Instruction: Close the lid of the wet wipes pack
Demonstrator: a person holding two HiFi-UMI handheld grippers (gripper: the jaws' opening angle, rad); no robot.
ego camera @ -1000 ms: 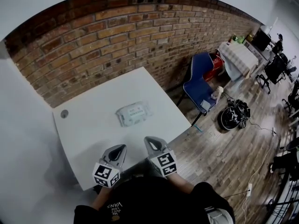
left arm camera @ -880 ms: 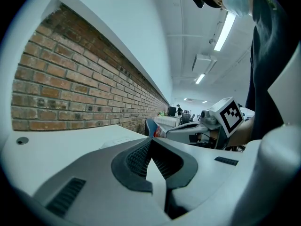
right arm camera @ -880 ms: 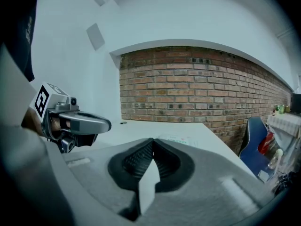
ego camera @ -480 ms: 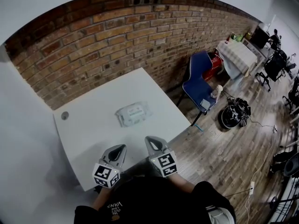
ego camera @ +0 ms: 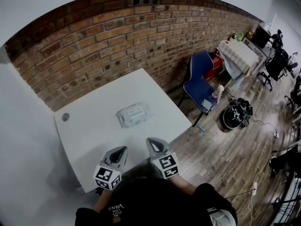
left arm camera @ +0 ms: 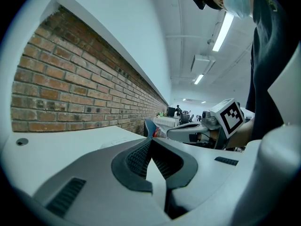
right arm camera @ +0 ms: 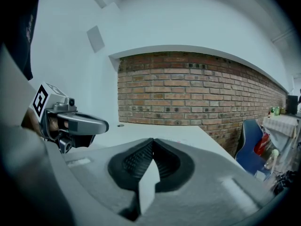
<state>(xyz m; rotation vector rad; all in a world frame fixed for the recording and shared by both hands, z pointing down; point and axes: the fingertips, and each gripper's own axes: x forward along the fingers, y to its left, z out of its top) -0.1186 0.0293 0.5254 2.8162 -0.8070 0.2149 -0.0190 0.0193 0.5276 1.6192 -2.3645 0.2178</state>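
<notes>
Pointing across a smooth white table (ego camera: 89,131), the left claw (ego camera: 123,149) has its ribbed dark pads pressed together on nothing. Just beside it on its right, the grey right claw (ego camera: 151,141) is likewise closed and empty. The flat, soft pack of wipes (ego camera: 134,114) lies ahead of both claws, apart from them, with bare tabletop between. Beyond it runs a rough brick wall (ego camera: 117,36). A blue chair (ego camera: 200,79) stands well right of the right claw.

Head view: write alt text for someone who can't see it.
A wet wipes pack lies on a white table beside a brick wall. The left gripper and right gripper, both shut, are held side by side short of it.
</notes>
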